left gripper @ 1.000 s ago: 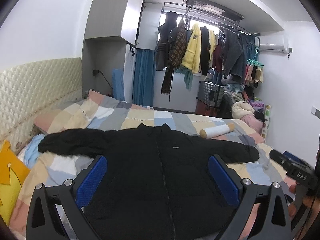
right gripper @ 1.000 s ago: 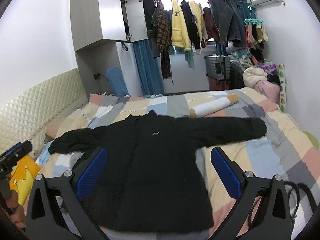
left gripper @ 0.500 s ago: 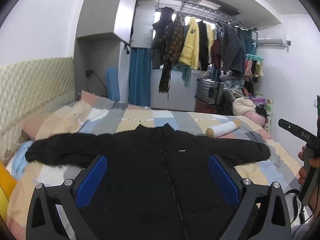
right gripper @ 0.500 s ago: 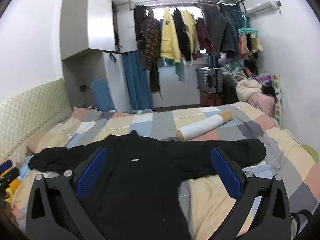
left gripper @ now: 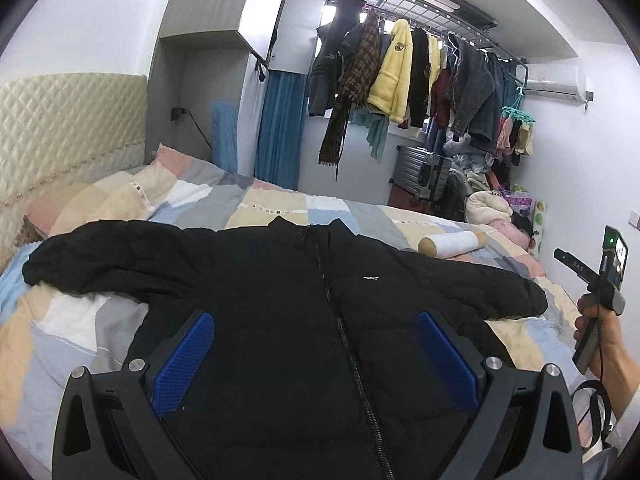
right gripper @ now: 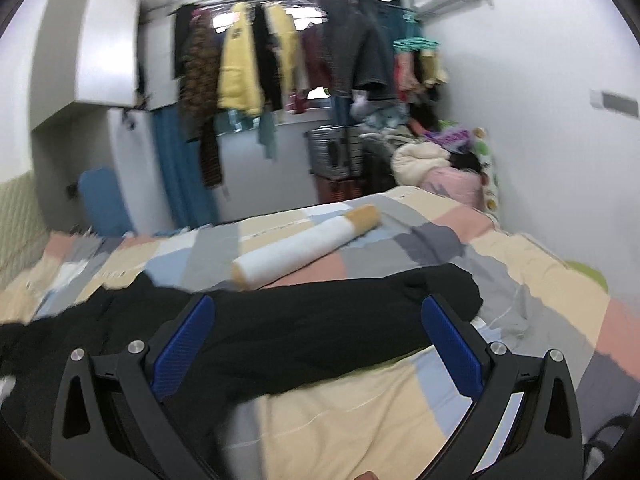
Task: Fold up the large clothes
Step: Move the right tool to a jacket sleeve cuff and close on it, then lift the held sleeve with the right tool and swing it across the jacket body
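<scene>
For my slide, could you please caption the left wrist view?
Open left gripper above a black jacket spread flat on the patchwork bed.

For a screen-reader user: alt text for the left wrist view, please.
A black jacket lies zipped, sleeves spread, on a patchwork quilt, framed by the open left gripper. At right, a hand holds the other gripper; clothes hang behind.
</scene>
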`<state>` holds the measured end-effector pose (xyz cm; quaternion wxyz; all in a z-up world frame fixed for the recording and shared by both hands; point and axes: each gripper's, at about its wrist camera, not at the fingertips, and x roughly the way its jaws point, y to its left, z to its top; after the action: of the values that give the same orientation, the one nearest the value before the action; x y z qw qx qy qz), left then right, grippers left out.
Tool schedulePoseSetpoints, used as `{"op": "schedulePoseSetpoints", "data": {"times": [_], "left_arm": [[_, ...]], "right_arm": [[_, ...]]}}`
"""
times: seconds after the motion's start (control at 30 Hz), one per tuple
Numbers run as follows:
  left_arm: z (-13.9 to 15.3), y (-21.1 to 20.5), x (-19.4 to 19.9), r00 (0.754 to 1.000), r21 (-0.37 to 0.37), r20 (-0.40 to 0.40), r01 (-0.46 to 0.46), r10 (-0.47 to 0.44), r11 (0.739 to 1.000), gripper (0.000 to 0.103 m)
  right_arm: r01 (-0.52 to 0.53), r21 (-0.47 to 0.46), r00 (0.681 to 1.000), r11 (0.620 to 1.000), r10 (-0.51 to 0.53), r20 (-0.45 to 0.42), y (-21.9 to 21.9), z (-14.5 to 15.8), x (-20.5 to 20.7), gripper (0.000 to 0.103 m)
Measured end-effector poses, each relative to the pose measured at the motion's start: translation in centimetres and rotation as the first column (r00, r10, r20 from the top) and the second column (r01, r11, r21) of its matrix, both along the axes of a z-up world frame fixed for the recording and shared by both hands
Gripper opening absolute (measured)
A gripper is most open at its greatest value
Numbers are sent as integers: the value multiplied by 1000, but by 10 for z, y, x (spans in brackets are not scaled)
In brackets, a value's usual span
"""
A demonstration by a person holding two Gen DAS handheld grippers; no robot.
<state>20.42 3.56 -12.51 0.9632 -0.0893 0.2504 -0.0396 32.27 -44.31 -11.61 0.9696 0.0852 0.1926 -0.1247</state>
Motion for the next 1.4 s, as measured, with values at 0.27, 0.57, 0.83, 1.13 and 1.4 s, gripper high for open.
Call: {"op": "schedulePoseSetpoints", "data": {"times": [0.27,0.57,0.83,1.13,1.4], "left_arm": [[-27,2,16,998,-27,-69,5,-7,1000,102],[-54,-1,36,991,-48,-132,19,-25,999,102],[-70,-6,55,985,-37,-172,-5,-1,999,102],[-113,-13,87,955,55,-283,-75,88,996,102],[-119,-10,86,952,50,-290,-84,95,995,102]], "right_arm": [[156,157,987,975,-147,-69,-89,-64,22,103],[260,481,966,837,-229,-123,-181,-144,41,102],[262,521,965,813,-218,-145,-221,-179,80,100],[219,546,972,809,-230,-49,-248,-198,105,68],[206,550,974,809,-224,-35,-245,-191,99,12]]}}
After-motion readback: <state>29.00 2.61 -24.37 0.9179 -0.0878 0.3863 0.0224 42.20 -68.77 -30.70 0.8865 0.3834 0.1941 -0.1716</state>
